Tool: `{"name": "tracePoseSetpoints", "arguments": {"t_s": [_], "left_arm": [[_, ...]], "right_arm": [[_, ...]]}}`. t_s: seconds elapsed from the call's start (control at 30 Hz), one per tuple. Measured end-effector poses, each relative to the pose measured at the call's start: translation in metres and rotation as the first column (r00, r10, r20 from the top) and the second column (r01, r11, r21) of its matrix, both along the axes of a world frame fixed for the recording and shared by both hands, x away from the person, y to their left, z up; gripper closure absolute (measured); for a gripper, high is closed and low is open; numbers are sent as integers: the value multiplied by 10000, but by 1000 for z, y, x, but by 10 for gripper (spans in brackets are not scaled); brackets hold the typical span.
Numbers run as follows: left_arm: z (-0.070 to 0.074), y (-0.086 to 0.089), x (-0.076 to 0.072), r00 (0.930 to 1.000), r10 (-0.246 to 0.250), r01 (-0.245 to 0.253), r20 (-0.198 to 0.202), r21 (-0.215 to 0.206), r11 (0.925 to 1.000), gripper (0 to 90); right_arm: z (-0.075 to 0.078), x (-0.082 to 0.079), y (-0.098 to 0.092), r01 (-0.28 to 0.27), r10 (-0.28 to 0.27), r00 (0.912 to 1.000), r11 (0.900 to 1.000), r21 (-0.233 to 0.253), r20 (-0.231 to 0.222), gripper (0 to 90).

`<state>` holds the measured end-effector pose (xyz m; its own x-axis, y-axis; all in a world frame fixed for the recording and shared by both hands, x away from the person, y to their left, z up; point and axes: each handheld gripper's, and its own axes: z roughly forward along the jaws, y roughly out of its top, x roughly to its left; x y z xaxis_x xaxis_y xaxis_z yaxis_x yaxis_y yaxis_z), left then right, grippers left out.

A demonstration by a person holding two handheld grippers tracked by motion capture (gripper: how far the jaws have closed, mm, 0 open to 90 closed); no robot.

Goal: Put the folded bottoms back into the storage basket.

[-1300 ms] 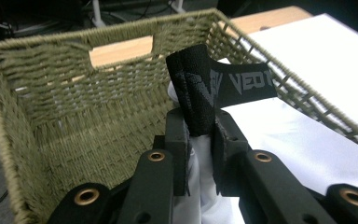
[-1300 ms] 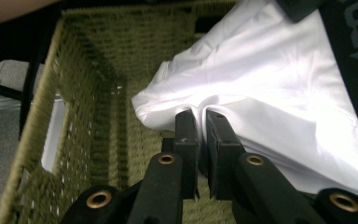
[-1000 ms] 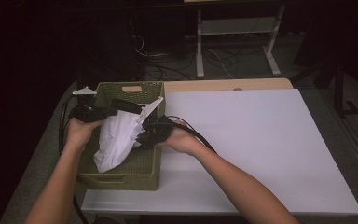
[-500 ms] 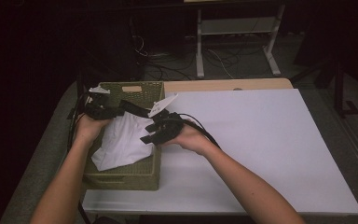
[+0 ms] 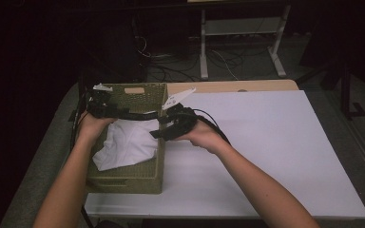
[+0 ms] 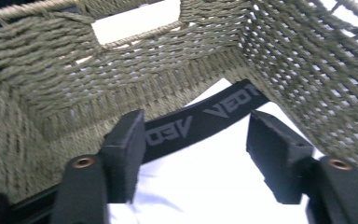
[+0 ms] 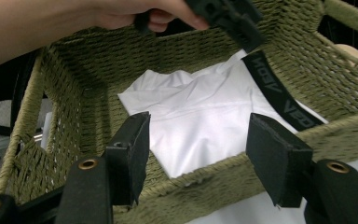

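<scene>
An olive woven basket (image 5: 123,179) stands at the left of the white table. A white garment (image 5: 128,142) with a black lettered waistband (image 5: 140,115) lies inside it. My left gripper (image 5: 111,110) hovers over the basket's far left part, open; in the left gripper view its jaws (image 6: 193,140) straddle the waistband (image 6: 214,109) without pinching it, above the white cloth (image 6: 214,186). My right gripper (image 5: 160,128) is open at the basket's right rim. In the right gripper view its jaws (image 7: 198,144) frame the rim (image 7: 205,186), with the garment (image 7: 200,112) beyond.
The white table top (image 5: 266,142) stretches to the right of the basket. A wooden strip (image 5: 228,86) runs along its far edge. Behind it, a white desk frame (image 5: 240,28) and cables lie on the dark floor. Basket walls (image 6: 121,70) close in around the left gripper.
The garment, held up between both grippers a second ago, has dropped and now lies in the basket. Both hands have shifted toward the basket's far side.
</scene>
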<state>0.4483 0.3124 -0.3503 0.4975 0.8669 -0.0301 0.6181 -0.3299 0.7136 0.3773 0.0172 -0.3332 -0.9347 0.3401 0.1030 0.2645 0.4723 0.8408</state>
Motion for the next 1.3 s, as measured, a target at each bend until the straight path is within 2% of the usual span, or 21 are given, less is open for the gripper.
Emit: {"name": "tracePoseSetpoints", "arguments": {"t_s": [0.13, 0.37, 0.5, 0.67, 0.83, 0.93, 1.03, 1.17, 1.23, 1.3], "left_arm": [[6, -5, -8, 9997, -235, 235, -9, -502, 9985, 271], [16, -25, -29, 9942, -1008, 1041, 386, -963, 9899, 228], [22, -40, -45, 9854, -1561, 1637, 680, -1257, 9785, 185], [25, -57, -62, 9741, -2036, 2156, 980, -1330, 9674, 139], [30, -74, -79, 9580, -2531, 2719, 1345, -1467, 9511, 120], [30, -83, -89, 9481, -2869, 3063, 1373, -1506, 9399, 97], [30, -91, -97, 9403, -3067, 3278, 1474, -1506, 9327, 75], [27, -96, -106, 9335, -3265, 3481, 1484, -1549, 9246, 51], [26, -98, -111, 9290, -3397, 3618, 1469, -1666, 9173, 29], [24, -100, -115, 9263, -3472, 3690, 1462, -1673, 9142, 14]], "right_arm": [[3, 1, -10, 215, -215, 9998, 9997, 109, 29, 362], [1, 3, -33, 580, -578, 9983, 9975, 394, -53, 323], [-1, 3, -48, 874, -875, 9962, 9949, 495, 7, 267], [-2, 2, -70, 1316, -1315, 9913, 9897, 565, -53, 199], [-5, -2, -96, 1660, -1665, 9860, 9837, 687, 22, 149], [-7, -5, -111, 1712, -1721, 9850, 9833, 622, 88, 137], [-8, -10, -125, 1847, -1856, 9826, 9813, 542, 120, 132], [-9, -18, -143, 2005, -2019, 9792, 9781, 561, 201, 112], [-10, -21, -152, 2058, -2068, 9783, 9770, 556, 136, 95], [-12, -25, -160, 2100, -2110, 9773, 9765, 488, 176, 78]]}}
